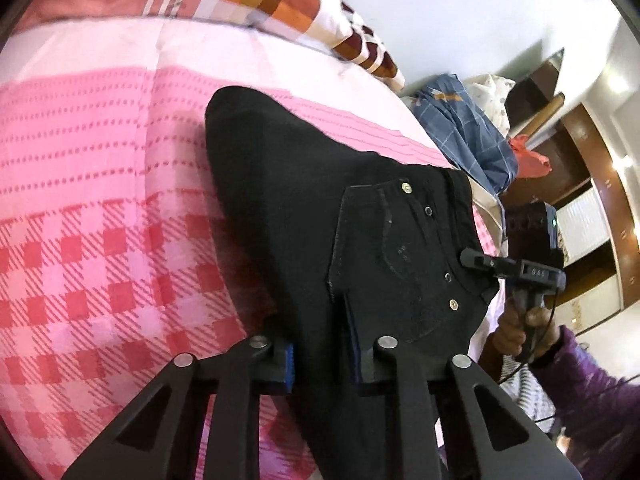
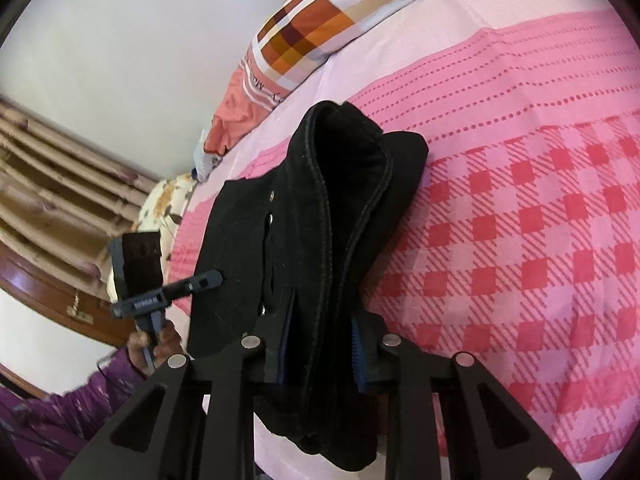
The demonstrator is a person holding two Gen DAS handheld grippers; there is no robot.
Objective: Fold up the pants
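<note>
Pants (image 1: 304, 208) on bed (image 1: 100, 240) — left tongs (image 1: 322, 364), right tongs (image 2: 322, 356) both clamping black fabric

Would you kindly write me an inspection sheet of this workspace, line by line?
Surface: bed under a pink checked sheet.
Job's things: black pants already folded into a thick bundle, raised at the near end.
Clutter: checked pillow at the far end; blue cloth heaped beside the bed.
Grippers: left gripper closed on the pants; right gripper closed on a thick stack of layers.
Cables: a thin black cable hangs from the right gripper's handle.
Surroundings: white wall, curtain, wooden furniture.
</note>
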